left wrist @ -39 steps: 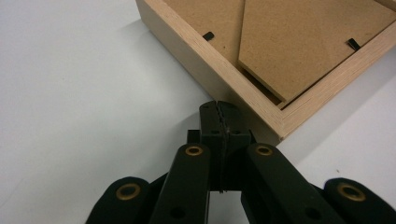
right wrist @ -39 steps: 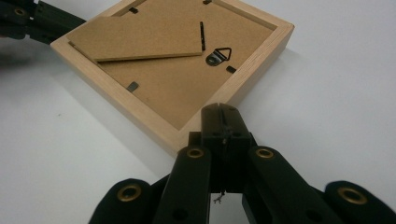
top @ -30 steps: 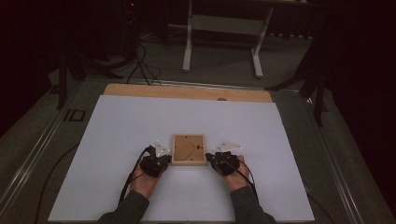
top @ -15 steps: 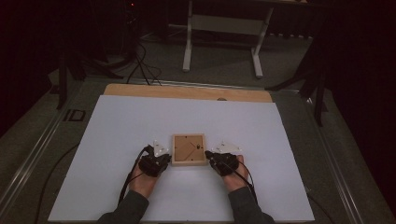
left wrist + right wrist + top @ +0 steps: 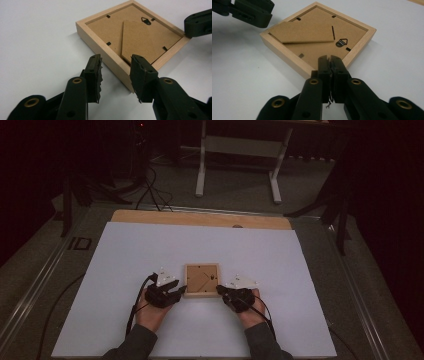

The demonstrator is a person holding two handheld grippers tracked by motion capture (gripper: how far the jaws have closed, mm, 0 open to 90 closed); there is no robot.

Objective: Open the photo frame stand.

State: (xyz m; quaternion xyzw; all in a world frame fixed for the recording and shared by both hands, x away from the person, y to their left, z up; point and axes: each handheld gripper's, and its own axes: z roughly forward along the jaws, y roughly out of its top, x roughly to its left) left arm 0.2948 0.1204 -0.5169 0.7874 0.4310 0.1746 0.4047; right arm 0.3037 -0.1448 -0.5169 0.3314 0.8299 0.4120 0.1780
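A small square wooden picture frame (image 5: 202, 280) lies face down on the white sheet, its brown backboard, fold-out stand and hanger hook (image 5: 341, 42) facing up. In the high view my left gripper (image 5: 181, 290) sits at the frame's near-left corner. In the left gripper view my left gripper (image 5: 116, 60) is open, its jaws on either side of that corner (image 5: 130, 86) without touching it. My right gripper (image 5: 219, 290) is at the near-right corner. In the right gripper view my right gripper (image 5: 328, 58) is shut, its tips over the corner with nothing between the jaws.
The white sheet (image 5: 125, 255) covers most of the table, with a bare wooden strip (image 5: 200, 219) along the far edge. Beyond the table stand a white frame with legs (image 5: 240, 150) and floor cables (image 5: 150, 185). Metal rails (image 5: 40, 280) run along both sides.
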